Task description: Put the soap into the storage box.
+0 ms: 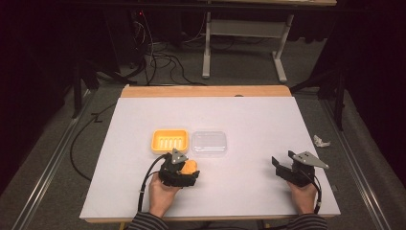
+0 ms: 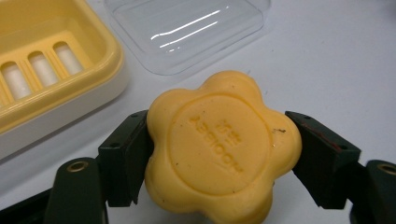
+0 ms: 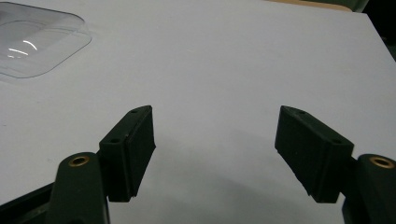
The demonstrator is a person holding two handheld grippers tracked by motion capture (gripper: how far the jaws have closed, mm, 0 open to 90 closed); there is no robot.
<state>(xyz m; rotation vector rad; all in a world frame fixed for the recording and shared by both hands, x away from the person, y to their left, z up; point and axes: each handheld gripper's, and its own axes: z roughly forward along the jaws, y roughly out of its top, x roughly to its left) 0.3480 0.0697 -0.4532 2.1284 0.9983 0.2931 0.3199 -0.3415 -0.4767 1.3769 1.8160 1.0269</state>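
Two claws are in my hands at the near edge of the white counter (image 1: 249, 120). My left claw (image 1: 187, 168) is clamped on a flower-shaped yellow soap (image 2: 219, 149), one jaw pressed against each side of it; the soap's stamped face is turned up toward the left gripper view's camera. I cannot tell whether the soap rests on the counter or is lifted just off it. My right claw (image 3: 217, 154) sits well apart from it, over toward the right side of the counter, with its jaws spread wide and only bare white surface between them.

Just beyond the soap lies the yellow soap dish (image 1: 170, 140), a slotted tray with its openings showing pale in the left gripper view. Right beside it, on its right, lies the clear plastic lid (image 1: 209, 143), edge close to edge. Farther off, past the counter's wooden far edge, cables (image 1: 163, 62) trail across the grey floor by a white frame's legs (image 1: 244, 45).
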